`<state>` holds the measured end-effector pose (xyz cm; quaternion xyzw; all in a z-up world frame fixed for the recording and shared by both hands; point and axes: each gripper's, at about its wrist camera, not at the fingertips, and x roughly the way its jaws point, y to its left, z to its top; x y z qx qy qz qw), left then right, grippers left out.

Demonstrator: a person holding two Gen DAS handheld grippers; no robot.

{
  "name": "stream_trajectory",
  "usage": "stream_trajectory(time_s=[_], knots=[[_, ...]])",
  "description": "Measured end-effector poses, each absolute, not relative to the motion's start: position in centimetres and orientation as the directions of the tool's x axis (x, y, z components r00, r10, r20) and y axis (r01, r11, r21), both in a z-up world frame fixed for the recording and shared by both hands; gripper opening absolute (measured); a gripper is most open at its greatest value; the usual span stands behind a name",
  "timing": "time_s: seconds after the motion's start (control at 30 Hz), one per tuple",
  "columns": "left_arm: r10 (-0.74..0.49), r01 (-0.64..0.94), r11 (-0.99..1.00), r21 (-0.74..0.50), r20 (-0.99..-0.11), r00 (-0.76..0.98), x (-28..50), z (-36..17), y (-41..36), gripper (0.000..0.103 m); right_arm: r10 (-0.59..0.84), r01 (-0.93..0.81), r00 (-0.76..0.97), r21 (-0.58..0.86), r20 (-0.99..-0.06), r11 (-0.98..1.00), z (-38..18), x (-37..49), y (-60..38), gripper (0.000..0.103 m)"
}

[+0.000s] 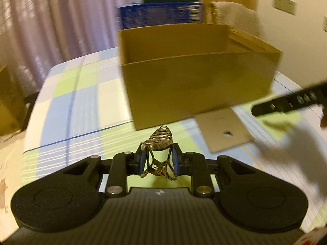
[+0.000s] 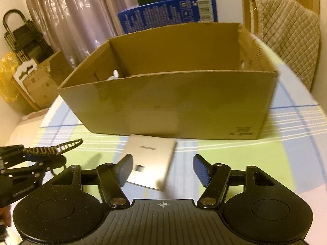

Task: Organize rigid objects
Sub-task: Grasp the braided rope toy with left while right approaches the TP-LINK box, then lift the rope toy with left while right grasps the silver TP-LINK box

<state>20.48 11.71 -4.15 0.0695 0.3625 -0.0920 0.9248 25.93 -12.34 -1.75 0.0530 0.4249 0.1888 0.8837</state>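
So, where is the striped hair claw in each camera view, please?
Left wrist view: hair claw at lower centre, clamped in the left hand-held gripper.
Right wrist view: hair claw at the left edge, held above the tablecloth.
Shared landmark: cardboard box behind it.

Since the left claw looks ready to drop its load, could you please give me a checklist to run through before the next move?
1. Left claw shut on the hair clip: ok.
2. Clip seated firmly: cannot tell; it is pinched only at its lower loops.
3. Cardboard box open at the top: ok.
4. Room inside the box: cannot tell; its floor is mostly hidden behind the near wall.
5. Right claw open and holding nothing: ok.
6. Flat card on the tablecloth between the right claw's fingers, not yet gripped: ok.
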Motion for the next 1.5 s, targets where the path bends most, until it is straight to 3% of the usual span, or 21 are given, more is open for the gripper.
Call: stream_trajectory(time_s=[0.03, 0.07, 0.63, 1.07, 1.5], knots=[[-0.107, 0.200, 0.978, 0.059, -0.683, 0.723, 20.8, -4.2, 12.1, 0.021, 0.376, -0.273, 0.578, 0.263, -0.724, 0.925, -1.9, 26.0, -11.9, 0.092], [-0.100, 0.183, 0.982, 0.050, -0.683, 0.723, 21.0, -4.2, 12.4, 0.021, 0.375, -0.263, 0.582, 0.268, -0.722, 0.927, -2.1, 26.1, -11.6, 0.093], [-0.081, 0.084, 0.996, -0.030, -0.700, 0.709, 22.5, -4.0, 15.4, 0.021, 0.166, -0.238, 0.632, 0.014, -0.757, 0.971, -8.2, 27.9, -4.0, 0.095], [-0.077, 0.079, 0.996, -0.030, -0.707, 0.703, 22.2, -4.0, 15.3, 0.021, 0.198, -0.281, 0.640, 0.014, -0.743, 0.960, -8.3, 26.6, -4.9, 0.088], [-0.095, 0.092, 0.995, -0.041, -0.692, 0.716, 19.4, -3.0, 14.1, 0.021, 0.255, -0.354, 0.704, -0.017, -0.663, 0.935, -2.6, 22.3, -6.8, 0.087]])
